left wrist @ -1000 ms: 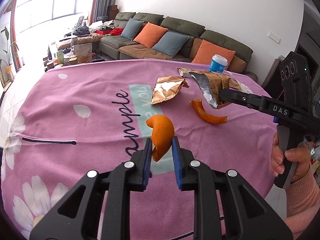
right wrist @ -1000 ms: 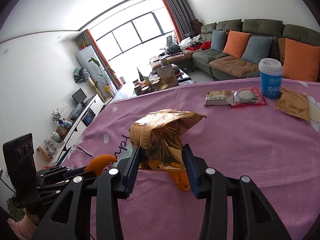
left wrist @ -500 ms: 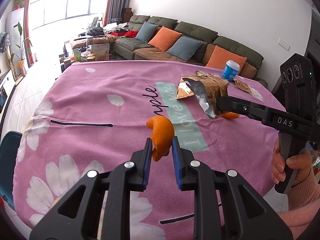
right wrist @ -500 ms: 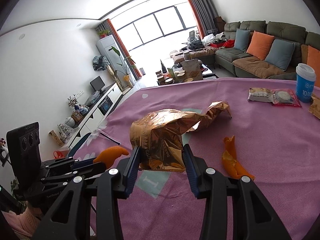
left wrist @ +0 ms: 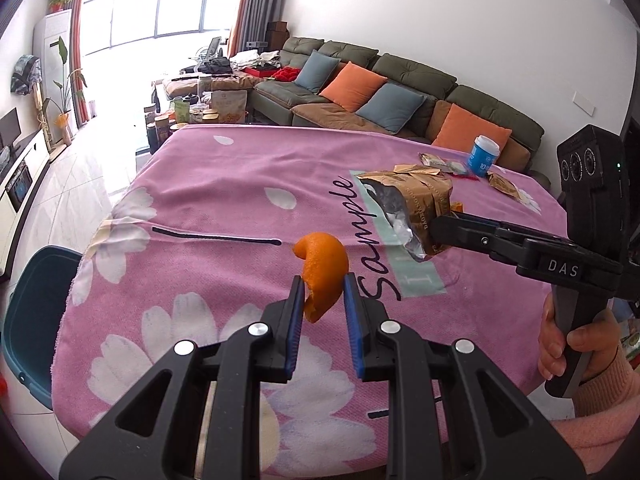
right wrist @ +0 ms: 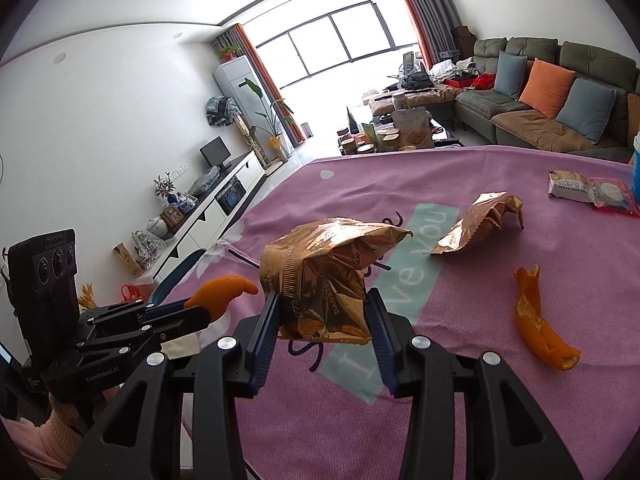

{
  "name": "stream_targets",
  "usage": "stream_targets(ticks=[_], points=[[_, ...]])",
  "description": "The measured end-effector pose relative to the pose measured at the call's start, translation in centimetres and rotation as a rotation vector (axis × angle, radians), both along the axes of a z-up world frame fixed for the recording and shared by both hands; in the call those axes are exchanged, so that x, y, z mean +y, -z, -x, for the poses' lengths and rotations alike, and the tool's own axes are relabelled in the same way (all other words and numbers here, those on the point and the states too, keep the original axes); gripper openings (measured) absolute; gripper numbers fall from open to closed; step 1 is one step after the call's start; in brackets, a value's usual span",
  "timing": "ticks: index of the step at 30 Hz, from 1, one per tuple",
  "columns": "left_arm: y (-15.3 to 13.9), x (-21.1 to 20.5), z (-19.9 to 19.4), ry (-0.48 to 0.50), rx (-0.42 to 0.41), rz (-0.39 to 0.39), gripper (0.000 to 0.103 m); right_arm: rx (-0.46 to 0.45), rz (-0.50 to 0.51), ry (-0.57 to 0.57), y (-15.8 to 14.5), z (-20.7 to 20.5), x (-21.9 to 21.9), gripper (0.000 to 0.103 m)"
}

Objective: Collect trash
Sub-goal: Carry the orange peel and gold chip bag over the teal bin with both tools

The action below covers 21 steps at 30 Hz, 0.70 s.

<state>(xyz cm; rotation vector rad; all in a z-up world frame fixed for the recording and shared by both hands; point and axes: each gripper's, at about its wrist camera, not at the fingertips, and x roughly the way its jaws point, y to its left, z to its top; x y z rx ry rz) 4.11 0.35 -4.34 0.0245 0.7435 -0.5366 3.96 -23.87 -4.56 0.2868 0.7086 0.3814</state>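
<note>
So the left gripper [left wrist: 322, 300] sits low centre in its own view with an orange peel [left wrist: 323, 276] between its pads, above the tablecloth [left wrist: 224, 184]. The right gripper [right wrist: 322, 322] comes in from the right there, with a crumpled snack bag [right wrist: 324, 280] in its jaws. On the cloth in the right wrist view: another wrapper [right wrist: 480, 222] upper right of the bag, a second peel [right wrist: 540, 326] at far right, small packets [right wrist: 588, 192] behind. A bin [left wrist: 28, 316] stands off the table's left edge, the sofa [left wrist: 400, 92] behind it all.

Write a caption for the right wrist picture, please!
Right gripper clamps a crumpled gold wrapper above the pink tablecloth, left gripper holding orange peel beside it.
</note>
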Motion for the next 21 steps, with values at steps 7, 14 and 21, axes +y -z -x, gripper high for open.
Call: stream_targets(ticks=[7,14,21], points=[[-0.1,1.6,0.3,-0.037,-0.004,0.001,0.020,-0.002,-0.001,-0.035,0.0,-0.6,1.8,0.041],[-0.4,3.1,0.3,-0.073,-0.005,0.003,0.020,0.000,0.002,-0.078,0.0,-1.4,3.4,0.041],[-0.4,4.6,0.2,-0.115,-0.004,0.009,0.020,0.004,0.004,-0.114,0.3,-1.8,5.0,0.041]])
